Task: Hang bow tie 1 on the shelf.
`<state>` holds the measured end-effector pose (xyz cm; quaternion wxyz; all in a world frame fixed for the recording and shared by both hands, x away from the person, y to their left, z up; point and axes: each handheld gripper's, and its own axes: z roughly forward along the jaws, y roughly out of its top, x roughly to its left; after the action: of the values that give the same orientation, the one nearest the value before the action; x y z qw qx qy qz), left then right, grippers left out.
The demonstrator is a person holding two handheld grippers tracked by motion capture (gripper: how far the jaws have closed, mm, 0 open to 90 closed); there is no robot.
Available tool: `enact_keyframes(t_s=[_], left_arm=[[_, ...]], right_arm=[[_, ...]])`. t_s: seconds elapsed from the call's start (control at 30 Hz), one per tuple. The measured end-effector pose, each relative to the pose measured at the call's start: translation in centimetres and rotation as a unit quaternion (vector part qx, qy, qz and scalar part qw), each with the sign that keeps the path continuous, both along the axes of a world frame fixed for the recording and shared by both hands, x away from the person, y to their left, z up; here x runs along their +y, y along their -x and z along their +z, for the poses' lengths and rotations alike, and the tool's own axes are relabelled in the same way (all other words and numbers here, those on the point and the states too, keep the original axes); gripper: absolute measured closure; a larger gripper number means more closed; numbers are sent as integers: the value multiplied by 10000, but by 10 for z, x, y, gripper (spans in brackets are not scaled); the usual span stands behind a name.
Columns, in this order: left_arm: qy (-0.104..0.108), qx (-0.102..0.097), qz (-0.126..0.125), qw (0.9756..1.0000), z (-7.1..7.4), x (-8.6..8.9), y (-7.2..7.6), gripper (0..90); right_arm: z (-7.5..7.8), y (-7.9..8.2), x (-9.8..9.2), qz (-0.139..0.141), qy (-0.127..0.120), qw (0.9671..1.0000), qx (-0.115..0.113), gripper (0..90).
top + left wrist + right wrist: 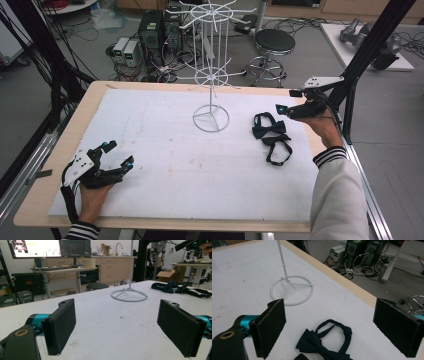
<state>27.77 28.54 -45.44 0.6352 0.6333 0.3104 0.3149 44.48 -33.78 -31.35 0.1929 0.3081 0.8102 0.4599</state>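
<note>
**Inspector:** Nearest the person's edge of the white padded table cover [165, 165], what is recorded?

**Assistant:** At the near left corner, the left black two-jaw gripper [118, 154] rests low over the cover, held in the person's left hand [92, 192]. Its jaws stand spread wide and released, with nothing between them. The left gripper view confirms this: both dark pads [61, 327] are well apart with bare cover between.

**Inspector:** Moving farther out?

**Assistant:** Right of centre lie two black fabric bow ties with neck straps. The nearer black bow tie [278, 147] lies with its strap looped toward the person; the farther black bow tie [269, 125] touches it on the far side. Both lie flat on the cover.

**Inspector:** And the right hand?

**Assistant:** The right black two-jaw gripper [289, 101] hovers above and just right of the farther bow tie, held in the right hand [325, 127]. Its jaws are spread open, gripping nothing. In the right gripper view the bow tie [324, 342] lies below and between the pads, untouched.

**Inspector:** Farthest item?

**Assistant:** A white wire display stand with a ring base [211, 118] stands upright at the centre rear, near the bow ties but apart from them.
</note>
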Motion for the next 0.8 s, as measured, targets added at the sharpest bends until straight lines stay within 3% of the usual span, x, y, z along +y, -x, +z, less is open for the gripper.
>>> enact_keyframes(t_s=[0.27, 0.47, 0.8], left_arm=[[-9, 6, 7, 10000, 0, 0, 0, 159], [-9, -2, -8, 10000, 0, 0, 0, 158], [-16, 20, 10, 10000, 0, 0, 0, 157]], right_arm=[[-5, -15, 3, 166, 295, 9993, 125, 105], [-13, -22, 3, 279, 347, 9987, 259, 105], [-8, -36, 2, 545, 860, 9932, 566, 105]])
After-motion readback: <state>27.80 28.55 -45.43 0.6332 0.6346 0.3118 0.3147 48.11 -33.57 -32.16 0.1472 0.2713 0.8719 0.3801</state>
